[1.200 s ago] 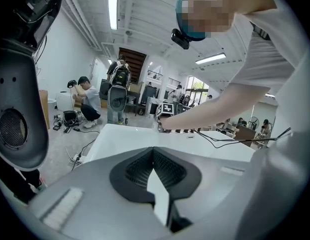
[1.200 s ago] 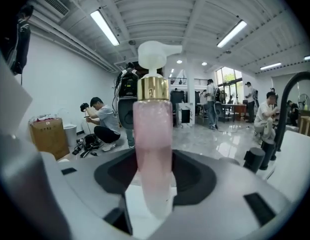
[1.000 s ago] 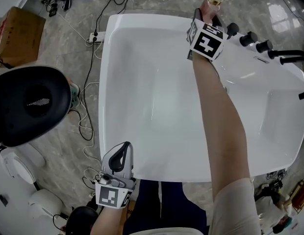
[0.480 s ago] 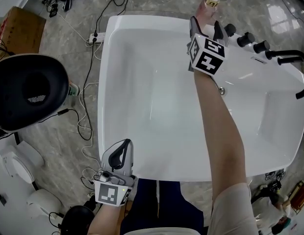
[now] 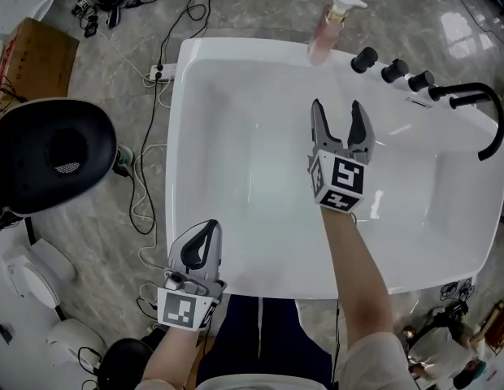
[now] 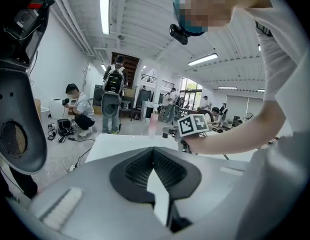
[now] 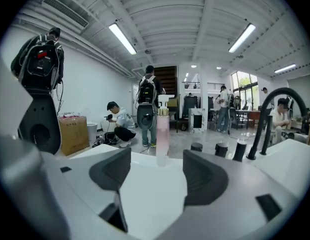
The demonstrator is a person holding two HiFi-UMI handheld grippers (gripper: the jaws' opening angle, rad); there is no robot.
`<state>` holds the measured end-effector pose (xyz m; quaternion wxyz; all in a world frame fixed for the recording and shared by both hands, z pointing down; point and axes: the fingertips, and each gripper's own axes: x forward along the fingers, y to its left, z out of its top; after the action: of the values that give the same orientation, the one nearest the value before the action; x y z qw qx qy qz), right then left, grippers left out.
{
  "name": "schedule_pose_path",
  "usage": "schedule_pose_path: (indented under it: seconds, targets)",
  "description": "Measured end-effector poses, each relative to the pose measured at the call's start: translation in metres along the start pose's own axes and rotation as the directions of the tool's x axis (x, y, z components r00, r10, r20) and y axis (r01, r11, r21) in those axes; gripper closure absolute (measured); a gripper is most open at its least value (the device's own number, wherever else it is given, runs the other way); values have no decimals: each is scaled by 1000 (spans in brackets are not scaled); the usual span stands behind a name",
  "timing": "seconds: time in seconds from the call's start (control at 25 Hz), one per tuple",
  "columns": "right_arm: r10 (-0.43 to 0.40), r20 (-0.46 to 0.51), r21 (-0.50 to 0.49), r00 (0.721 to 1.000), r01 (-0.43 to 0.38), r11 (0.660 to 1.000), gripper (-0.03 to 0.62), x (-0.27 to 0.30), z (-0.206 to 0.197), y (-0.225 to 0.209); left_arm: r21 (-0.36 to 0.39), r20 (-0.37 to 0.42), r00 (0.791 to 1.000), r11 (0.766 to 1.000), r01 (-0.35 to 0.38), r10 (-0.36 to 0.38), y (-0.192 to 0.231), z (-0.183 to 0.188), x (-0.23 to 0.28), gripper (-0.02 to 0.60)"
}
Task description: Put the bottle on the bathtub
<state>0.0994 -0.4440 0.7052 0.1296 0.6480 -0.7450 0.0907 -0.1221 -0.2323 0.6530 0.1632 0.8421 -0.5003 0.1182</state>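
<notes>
A pink pump bottle with a white nozzle stands upright on the far rim of the white bathtub; in the right gripper view the bottle rises straight ahead beyond the jaws. My right gripper hangs over the tub basin, well back from the bottle, open and empty. My left gripper rests at the tub's near edge, its jaws shut with nothing between them. In the left gripper view the right gripper's marker cube shows ahead.
Three black knobs and a black faucet line the tub's far right rim. A black round seat, a cardboard box and cables lie on the floor at left. People stand in the background.
My right gripper has let go of the bottle and drawn back toward me over the basin, jaws open. The bottle stays on the far rim. The left gripper has hardly moved.
</notes>
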Motion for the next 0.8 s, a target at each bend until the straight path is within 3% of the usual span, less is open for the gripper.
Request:
schedule_pose_path:
  seconds: [0.4, 0.6, 0.64, 0.68, 0.8]
  targets:
    - [67, -35, 86, 997, -64, 994, 295, -131, -12, 18, 23, 34, 999, 1000, -2, 1, 1, 22, 6, 572]
    - [2, -85, 112, 996, 8, 994, 297, -191, -21, 24, 26, 33, 999, 1000, 6, -7, -6, 26, 4, 572]
    - [-8, -92, 110, 996, 18, 994, 396, -201, -23, 26, 27, 38, 999, 1000, 6, -7, -7, 27, 5, 572]
    - [-6, -99, 105, 995, 17, 994, 585, -209, -24, 30, 27, 40, 999, 1000, 8, -9, -9, 27, 4, 572]
    - [42, -121, 108, 992, -29, 994, 586, -223, -28, 47, 28, 37, 999, 1000, 10, -11, -13, 28, 1, 572]
